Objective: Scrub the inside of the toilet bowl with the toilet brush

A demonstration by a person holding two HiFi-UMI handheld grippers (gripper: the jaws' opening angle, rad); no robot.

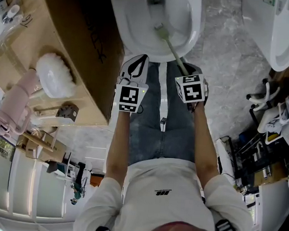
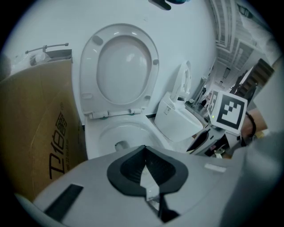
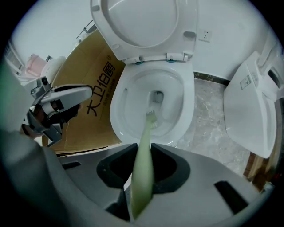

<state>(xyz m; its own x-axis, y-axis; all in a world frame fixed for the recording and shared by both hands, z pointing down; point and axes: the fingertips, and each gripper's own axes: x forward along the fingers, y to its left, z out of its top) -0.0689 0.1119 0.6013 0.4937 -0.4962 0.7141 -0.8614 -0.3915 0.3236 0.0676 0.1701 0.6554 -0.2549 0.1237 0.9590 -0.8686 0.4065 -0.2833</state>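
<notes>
1. Reference item: bowl (image 1: 193, 34). All positions below are given relative to it.

2. Brush (image 1: 168, 45): the bristle head is inside the bowl, near the drain hole (image 3: 157, 95) on the side toward the person. The pale green handle slants up and back over the front rim. Contact between bristles and porcelain cannot be confirmed.

3. Right gripper (image 1: 187, 71): it is held just in front of the bowl's front rim. The jaws are clamped on the brush handle, which runs straight out between them (see the right gripper view).

4. Left gripper (image 1: 134, 66): it is held just in front of the bowl's front rim, to the left of the right gripper and apart from it. The jaws are together, with nothing between them, and they point toward the bowl without touching it.

5. Seat and lid (image 3: 142, 22): both are raised and stand upright behind the bowl.

6. Box (image 1: 66, 35): cardboard with printed characters on its side, standing just beside the bowl on its left.

7. Second toilet (image 1: 287, 34): to the right of the bowl and well apart from it, with marbled floor (image 1: 230, 59) between the two.

8. Operator: stands directly in front of the bowl (jeans and white shirt visible in the head view), with both forearms extended toward it.
</notes>
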